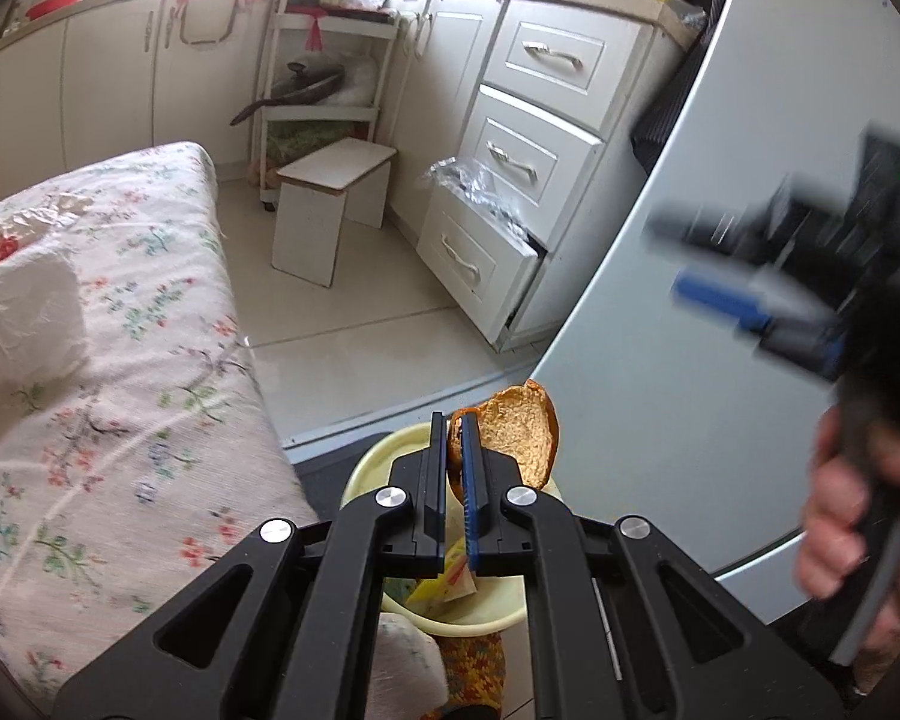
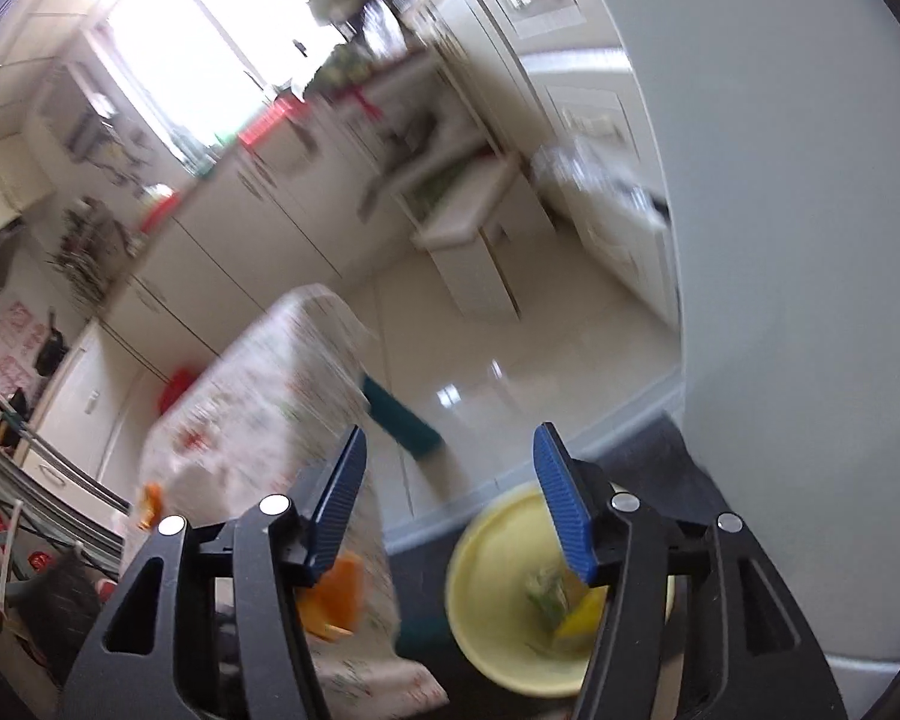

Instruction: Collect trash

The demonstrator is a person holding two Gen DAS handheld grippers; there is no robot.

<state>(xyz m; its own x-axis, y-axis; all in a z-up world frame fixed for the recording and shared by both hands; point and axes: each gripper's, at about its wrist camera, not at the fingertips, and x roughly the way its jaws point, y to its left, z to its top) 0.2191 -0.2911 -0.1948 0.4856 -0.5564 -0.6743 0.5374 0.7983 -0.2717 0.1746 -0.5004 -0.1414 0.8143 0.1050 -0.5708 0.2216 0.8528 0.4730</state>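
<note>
Holding a bread crust (image 1: 519,438) over the yellow bowl (image 1: 378,456), the left gripper (image 1: 456,450) has its jaws pinched narrow on the crust.

Bread sticks up and to the right of the blue pads (image 1: 471,480), directly above the bowl's near rim; scraps lie in the bowl under the jaws. The bowl sits on a dark surface between the floral tablecloth's (image 1: 120,360) edge and the white fridge (image 1: 660,360). In the right wrist view the right gripper (image 2: 450,480) stands wide with nothing between its fingers, above the bowl (image 2: 486,588), which holds greenish and yellow scraps (image 2: 570,606). An orange piece (image 2: 336,600) lies on the tablecloth's (image 2: 258,408) near edge, beside the left finger. In the left view the right gripper (image 1: 720,300) is blurred in front of the fridge, a hand (image 1: 840,516) around its handle.
</note>
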